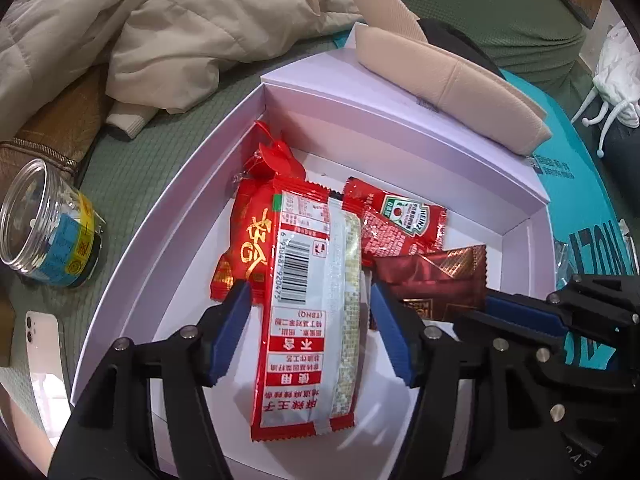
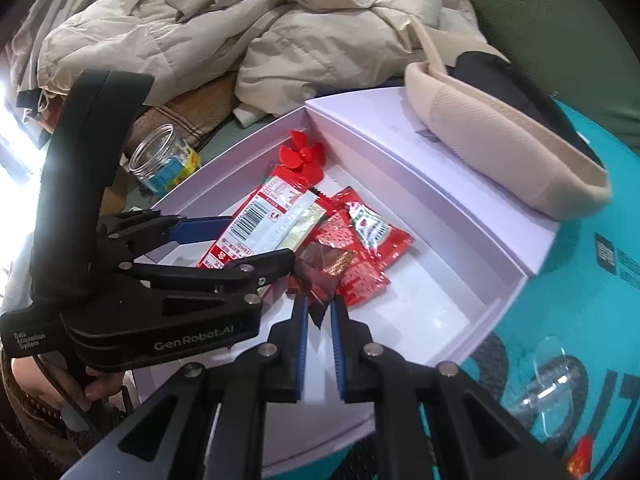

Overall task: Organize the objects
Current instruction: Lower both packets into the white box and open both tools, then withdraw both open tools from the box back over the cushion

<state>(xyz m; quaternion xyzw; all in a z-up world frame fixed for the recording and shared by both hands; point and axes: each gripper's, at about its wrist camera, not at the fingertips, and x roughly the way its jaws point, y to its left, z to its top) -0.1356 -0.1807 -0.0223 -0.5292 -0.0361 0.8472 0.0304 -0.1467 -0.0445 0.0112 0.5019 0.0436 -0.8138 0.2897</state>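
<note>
A white open box [image 1: 172, 216] holds several snack packets. A long red-and-white snack packet [image 1: 308, 320] lies in it between the blue pads of my left gripper [image 1: 310, 292]. The pads stand just clear of its edges, so the gripper is open. Under it lies a red packet with gold writing [image 1: 248, 252], and beside it a red ketchup sachet [image 1: 400, 216]. My right gripper [image 2: 319, 304] is shut on a corner of a dark red wrapper [image 2: 320, 272], just above the box floor. In the left wrist view, the right gripper [image 1: 486, 300] comes in from the right, at the dark red wrapper [image 1: 432, 280].
A red plastic fan [image 2: 302, 156] sits in the box's far corner. A beige padded strap [image 1: 452, 92] lies on the box lid. A clear jar [image 1: 48, 224] and a white phone [image 1: 44, 344] lie left of the box, a beige coat [image 2: 240, 32] behind, and a teal bag [image 2: 580, 280] to the right.
</note>
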